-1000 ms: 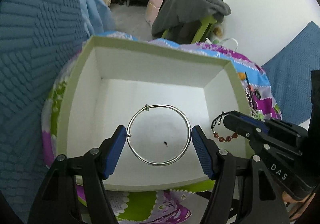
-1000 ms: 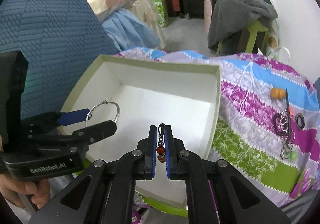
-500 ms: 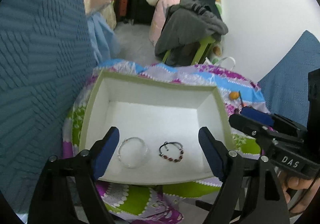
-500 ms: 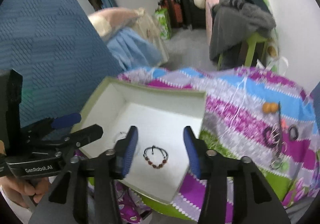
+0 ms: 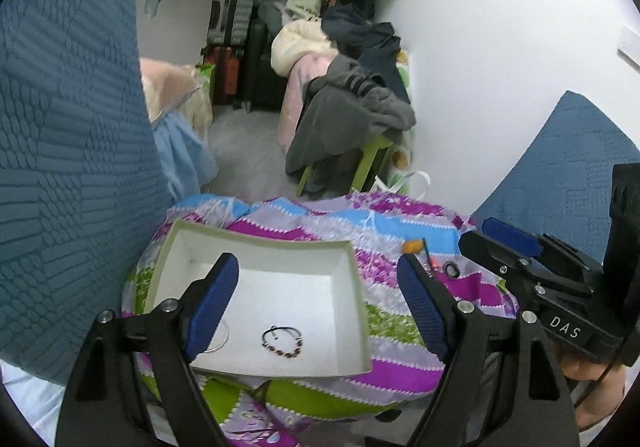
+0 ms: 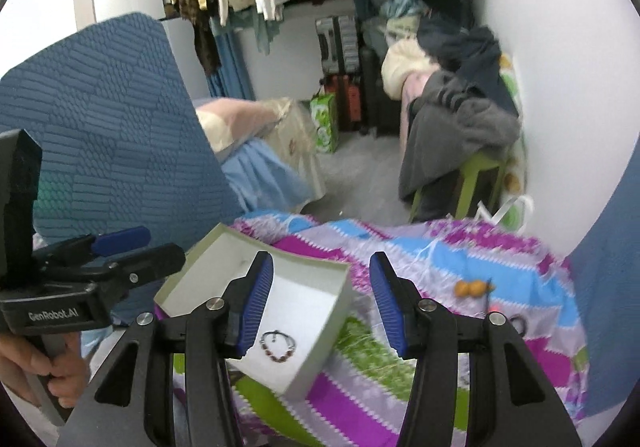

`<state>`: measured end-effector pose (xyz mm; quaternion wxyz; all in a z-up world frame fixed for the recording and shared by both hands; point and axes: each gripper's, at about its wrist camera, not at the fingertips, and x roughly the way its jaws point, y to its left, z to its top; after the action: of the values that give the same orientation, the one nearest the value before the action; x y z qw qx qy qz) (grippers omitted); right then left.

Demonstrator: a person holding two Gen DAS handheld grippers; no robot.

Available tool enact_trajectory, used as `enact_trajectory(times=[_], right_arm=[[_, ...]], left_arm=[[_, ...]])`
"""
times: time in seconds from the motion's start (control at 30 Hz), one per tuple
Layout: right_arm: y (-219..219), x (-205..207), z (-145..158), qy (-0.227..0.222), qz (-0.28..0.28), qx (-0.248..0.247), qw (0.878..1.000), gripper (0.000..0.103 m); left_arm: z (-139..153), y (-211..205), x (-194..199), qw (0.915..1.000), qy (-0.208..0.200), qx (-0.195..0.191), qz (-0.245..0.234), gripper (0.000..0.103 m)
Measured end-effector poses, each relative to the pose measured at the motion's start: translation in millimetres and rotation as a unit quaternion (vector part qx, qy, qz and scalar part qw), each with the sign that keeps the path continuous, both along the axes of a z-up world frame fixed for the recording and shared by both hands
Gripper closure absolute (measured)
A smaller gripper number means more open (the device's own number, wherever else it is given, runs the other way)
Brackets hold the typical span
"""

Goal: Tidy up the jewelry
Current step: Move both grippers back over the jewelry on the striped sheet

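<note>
A white box with a pale green rim (image 5: 280, 239) sits on the patterned bedspread. On its floor lies a dark beaded bracelet (image 5: 282, 341) and, left of it, a silver bangle (image 5: 222, 339) half hidden behind a finger. My left gripper (image 5: 316, 258) hangs well above the box, open and empty. My right gripper (image 6: 320, 259) is also open and empty, high over the box (image 6: 308, 307), with the bracelet (image 6: 278, 345) showing between its fingers far below. Each gripper shows at the edge of the other's view.
Loose pieces lie on the bedspread right of the box: orange beads (image 5: 414, 246) (image 6: 470, 288) and a dark ring (image 5: 451, 269) (image 6: 518, 323). Blue quilted cushions (image 5: 72, 167) stand on both sides. A clothes-heaped green chair (image 6: 460, 135), suitcases and hanging garments fill the back.
Both grippers opened and let go: the bangle and the beaded bracelet now lie in the box. Both hands have risen and pulled back, so the box looks much smaller.
</note>
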<state>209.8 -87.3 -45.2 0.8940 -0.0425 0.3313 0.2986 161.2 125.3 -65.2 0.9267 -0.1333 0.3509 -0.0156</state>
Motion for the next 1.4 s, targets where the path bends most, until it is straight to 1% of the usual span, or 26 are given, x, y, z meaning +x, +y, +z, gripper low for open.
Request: enact_trajectory(times=[0.13, 0.37, 0.5, 0.77, 0.97, 1.1, 1.17, 1.27, 1.3, 1.37, 1.4], right_arm=[[-19.6, -5.7, 7.3, -0.018, -0.006, 0.002, 1.000, 0.055], [-53.4, -10.9, 7.9, -0.036, -0.028, 0.001, 0.999, 0.055], [-70.8, -11.0, 3.9, -0.041, -0.041, -0.002, 0.998, 0.055], [-106.7, -7.8, -14.5, -0.041, -0.077, -0.014, 0.996, 0.055], [-133.4, -4.1, -35.4, -0.035, -0.097, -0.024, 0.994, 0.055], [-152.3, 1.2, -51.6, -0.026, -0.116, -0.019, 0.993, 0.055], [-162.8, 6.8, -63.9, -0.015, -0.128, -0.017, 0.992, 0.055], [-179.6, 15.9, -85.7, -0.001, -0.148, -0.016, 0.989, 0.056], [-184.3, 19.8, -93.7, 0.006, -0.154, -0.018, 0.988, 0.058], [-191.4, 28.5, -106.7, 0.021, -0.161, -0.018, 0.987, 0.062], [-194.9, 32.4, -112.9, 0.025, -0.164, -0.017, 0.986, 0.062]], left_arm=[[9.4, -18.4, -2.9, 0.9999, -0.016, -0.002, -0.003, 0.022], [10.6, -47.6, -3.0, 0.9995, -0.026, -0.012, -0.014, 0.022], [4.8, -61.3, -0.5, 0.9991, -0.025, -0.024, -0.025, 0.022], [-12.4, -92.3, 3.5, 0.9982, -0.017, -0.034, -0.046, 0.022], [-28.8, -111.8, 11.1, 0.9968, -0.010, -0.051, -0.060, 0.023], [-47.6, -127.7, 21.0, 0.9957, 0.005, -0.061, -0.070, 0.023], [-57.6, -134.3, 25.9, 0.9949, 0.016, -0.064, -0.076, 0.023], [-75.5, -145.3, 34.5, 0.9933, 0.035, -0.071, -0.084, 0.025], [-82.2, -149.2, 38.0, 0.9927, 0.042, -0.073, -0.087, 0.028], [-96.1, -156.4, 45.1, 0.9912, 0.056, -0.076, -0.092, 0.030], [-101.1, -159.3, 48.5, 0.9905, 0.062, -0.078, -0.095, 0.032]])
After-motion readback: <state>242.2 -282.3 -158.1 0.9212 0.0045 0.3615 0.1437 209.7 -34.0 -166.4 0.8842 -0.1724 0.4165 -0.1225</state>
